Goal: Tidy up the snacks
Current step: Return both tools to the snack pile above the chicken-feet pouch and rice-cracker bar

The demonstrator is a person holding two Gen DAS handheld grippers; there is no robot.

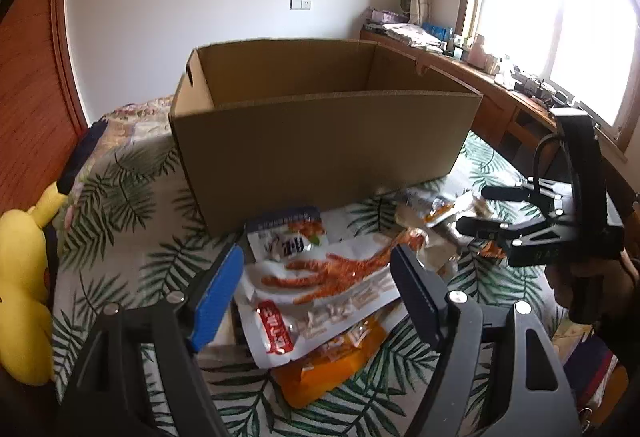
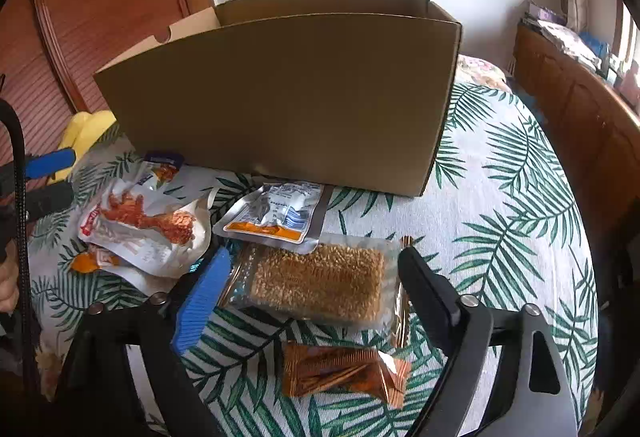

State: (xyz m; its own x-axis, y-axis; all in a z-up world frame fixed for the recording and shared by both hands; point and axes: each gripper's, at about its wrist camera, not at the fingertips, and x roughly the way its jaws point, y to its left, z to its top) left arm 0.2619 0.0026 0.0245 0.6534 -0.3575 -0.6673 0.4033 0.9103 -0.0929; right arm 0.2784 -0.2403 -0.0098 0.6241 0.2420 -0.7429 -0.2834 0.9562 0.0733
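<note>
One cardboard box [image 1: 320, 141] stands on the leaf-print cloth [image 2: 500, 221], its visible interior bare; snack packets [image 1: 320, 301] lie in front. Left gripper [image 1: 316, 289] gapes wide over the white chicken-feet packet [image 1: 332, 277], gripping nothing. Only the right wrist view shows the right gripper [image 2: 316, 289] wide around the clear grain-bar packet [image 2: 320, 281], pads apart from it.

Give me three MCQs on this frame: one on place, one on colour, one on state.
1. Where do the snack packets lie?
A. inside the box
B. on the leaf-print cloth before the box
C. on the wooden sideboard

2. Colour of the plush toy beside the box?
A. yellow
B. red
C. grey

3. Right gripper's state?
A. shut on a packet
B. shut, empty
C. open

Key: B, the clear packet of golden grain cake lies on the leaf-print cloth before the brown cardboard box; A, the plush toy is yellow; C, the right gripper straddles the packet, pads apart.
</note>
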